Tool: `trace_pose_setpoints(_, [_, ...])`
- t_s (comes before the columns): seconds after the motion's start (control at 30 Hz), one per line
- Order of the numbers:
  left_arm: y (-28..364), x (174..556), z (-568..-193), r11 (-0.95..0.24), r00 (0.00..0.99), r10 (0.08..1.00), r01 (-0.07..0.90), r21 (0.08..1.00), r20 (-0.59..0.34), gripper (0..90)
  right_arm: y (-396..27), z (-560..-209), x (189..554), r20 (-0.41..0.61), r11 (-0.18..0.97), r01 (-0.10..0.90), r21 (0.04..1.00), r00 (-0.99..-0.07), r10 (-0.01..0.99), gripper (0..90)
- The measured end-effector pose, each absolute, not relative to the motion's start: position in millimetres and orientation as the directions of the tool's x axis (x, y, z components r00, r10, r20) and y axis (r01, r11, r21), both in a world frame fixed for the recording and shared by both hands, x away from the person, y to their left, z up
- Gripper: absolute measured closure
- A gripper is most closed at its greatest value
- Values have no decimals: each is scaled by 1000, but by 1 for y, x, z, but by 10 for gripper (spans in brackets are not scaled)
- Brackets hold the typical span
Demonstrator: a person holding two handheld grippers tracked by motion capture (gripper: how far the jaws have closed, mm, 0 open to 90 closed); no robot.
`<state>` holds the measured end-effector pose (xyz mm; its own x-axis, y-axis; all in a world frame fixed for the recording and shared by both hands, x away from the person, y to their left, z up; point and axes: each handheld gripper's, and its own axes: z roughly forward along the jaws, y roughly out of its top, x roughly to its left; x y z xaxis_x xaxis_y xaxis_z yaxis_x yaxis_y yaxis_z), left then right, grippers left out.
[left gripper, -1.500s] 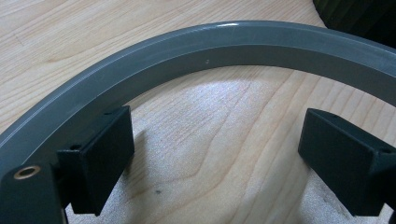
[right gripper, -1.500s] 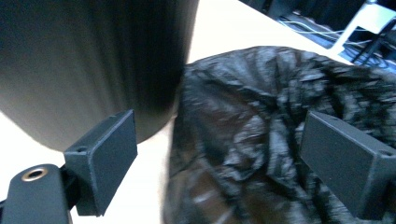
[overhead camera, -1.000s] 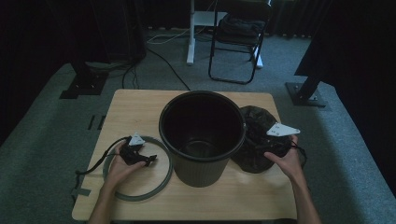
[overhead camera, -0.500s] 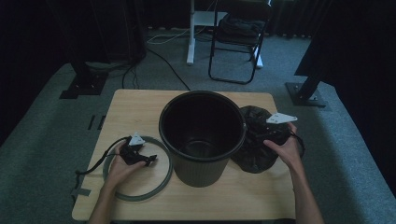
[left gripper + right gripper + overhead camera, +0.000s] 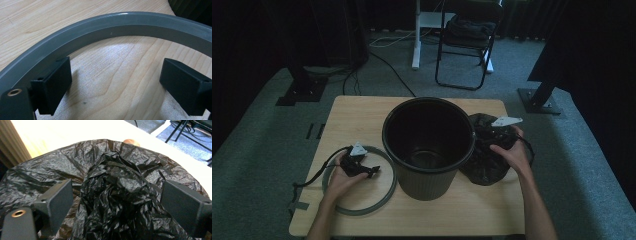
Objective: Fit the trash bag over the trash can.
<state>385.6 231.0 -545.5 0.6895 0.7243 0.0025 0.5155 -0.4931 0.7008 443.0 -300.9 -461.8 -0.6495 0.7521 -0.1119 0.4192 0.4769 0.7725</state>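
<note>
Left claw [image 5: 373,172] low over the table [image 5: 357,117], inside the grey ring [image 5: 388,186], jaws spread wide with bare wood between them; in the left gripper view, ring [image 5: 105,25] curving just ahead of the jaw tips, passing close behind the left jaw, not pinched; dark bin wall off to the upper right of that claw [image 5: 113,87]; left hand [image 5: 346,172] wrapped round the claw body, cable trailing back off the table edge.

Right claw [image 5: 491,136] down on the black bag [image 5: 482,167], jaws spread; in the right gripper view, crumpled knot of bag [image 5: 117,192] bulging up between the two jaws, rising past their tips, touching or nearly touching the left jaw, clear gap at the right jaw; nothing pinched yet; flatter plastic spreading out beyond and to both sides of that claw [image 5: 116,207]; right hand [image 5: 509,152] gripping from behind, grey plate on top pointing away from the person.

Bin [image 5: 428,145] upright between the two claws, open mouth up, inside bare; just beside the right claw on its left, bag pressed against its wall; ring lying flat on the other side, rim tucked close against the bin base; left claw near the bin, apart from it.
</note>
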Motion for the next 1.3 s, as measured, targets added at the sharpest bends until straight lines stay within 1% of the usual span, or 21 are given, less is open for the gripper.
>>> trace_pose_setpoints(0.63, [231,386,-545,-493,689,724,515,701,3,109,-291,-474,460,-107,516,464,719,-661,743,109])
trace_pose_setpoints(1.3, [231,386,-545,-493,689,724,515,701,3,109,-276,-497,465,-148,599,504,623,-675,722,112])
